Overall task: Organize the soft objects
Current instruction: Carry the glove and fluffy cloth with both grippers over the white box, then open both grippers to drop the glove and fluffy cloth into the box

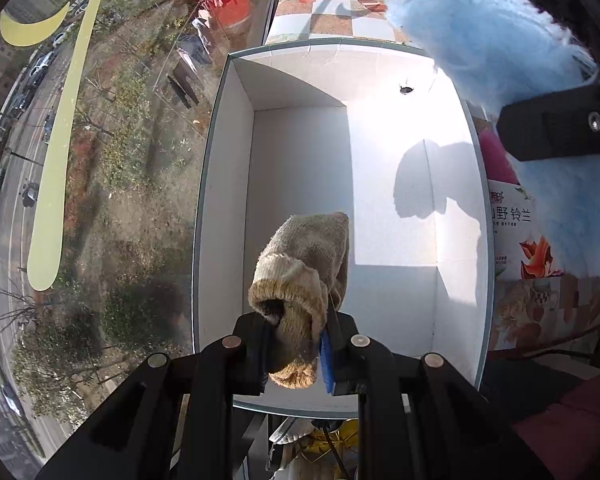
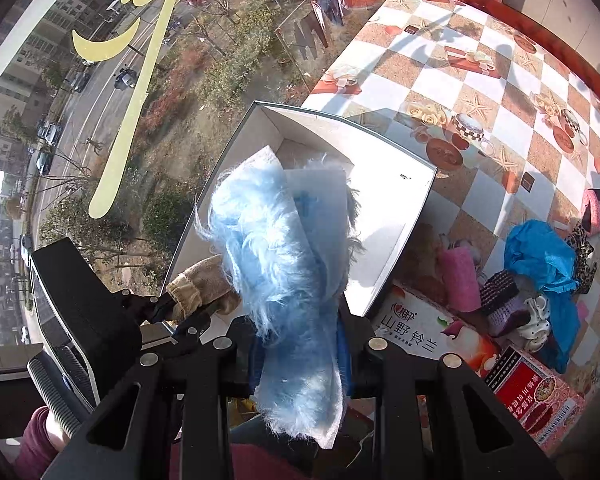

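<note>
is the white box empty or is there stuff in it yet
Empty: the white cardboard box shows only bare floor and shadows; the tan knitted sock is held above it.

One white box (image 1: 380, 128), one tan sock (image 1: 308, 256), one blue fur piece (image 2: 280, 264) (both clamped).

Big window (image 2: 148, 128) fills the whole left side past the hand-held gripper, yellow sticker lettering (image 2: 128, 120) on the glass, street with parked cars and shrubs way down below. Off to the right the table (image 2: 440, 84) has a checkered cloth with starfish and teacup prints. Strong sunlight, hard shadows everywhere.
</note>
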The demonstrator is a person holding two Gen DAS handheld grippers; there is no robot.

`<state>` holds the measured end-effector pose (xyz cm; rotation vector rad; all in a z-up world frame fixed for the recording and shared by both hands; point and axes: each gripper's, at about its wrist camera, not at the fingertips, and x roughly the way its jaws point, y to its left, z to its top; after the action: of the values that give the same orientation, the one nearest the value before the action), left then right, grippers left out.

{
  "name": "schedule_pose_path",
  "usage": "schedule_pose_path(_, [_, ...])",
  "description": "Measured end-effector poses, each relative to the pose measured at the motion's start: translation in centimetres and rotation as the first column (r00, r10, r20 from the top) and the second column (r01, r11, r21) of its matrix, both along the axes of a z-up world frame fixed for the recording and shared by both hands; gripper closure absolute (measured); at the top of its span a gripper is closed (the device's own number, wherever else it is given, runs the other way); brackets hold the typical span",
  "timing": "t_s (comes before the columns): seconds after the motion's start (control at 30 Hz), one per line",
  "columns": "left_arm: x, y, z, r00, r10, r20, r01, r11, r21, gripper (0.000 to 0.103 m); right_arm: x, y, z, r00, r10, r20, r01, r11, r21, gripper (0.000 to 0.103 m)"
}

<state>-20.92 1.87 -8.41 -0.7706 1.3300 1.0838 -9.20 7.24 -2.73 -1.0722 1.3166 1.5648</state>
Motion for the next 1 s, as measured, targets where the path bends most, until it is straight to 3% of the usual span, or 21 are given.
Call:
schedule_pose_path(0.9, [-0.4,0.8,-0.6,0.999,0.010,0.039,-0.009,1.000,-0.027,0.078,-1.1,1.2,-0.5,1.000,-0.004,0.005,0.004,1.000,-0.003,0.073])
schedule_pose_path(0.97, [-0.5,0.7,-0.4,0.999,0.011,0.045,-0.011,1.000,-0.016,0.069,-1.1,1.3,-0.4,1.000,-0.007,0.002,0.007,1.000,0.002,0.073])
schedule_pose_path(1.0, [-0.5,0.7,-0.3,0.999,0.011,0.047,-0.011,1.000,-0.007,0.055,-1.0,1.4,-0.3,1.000,-0.008,-0.005,0.008,1.000,0.003,0.073])
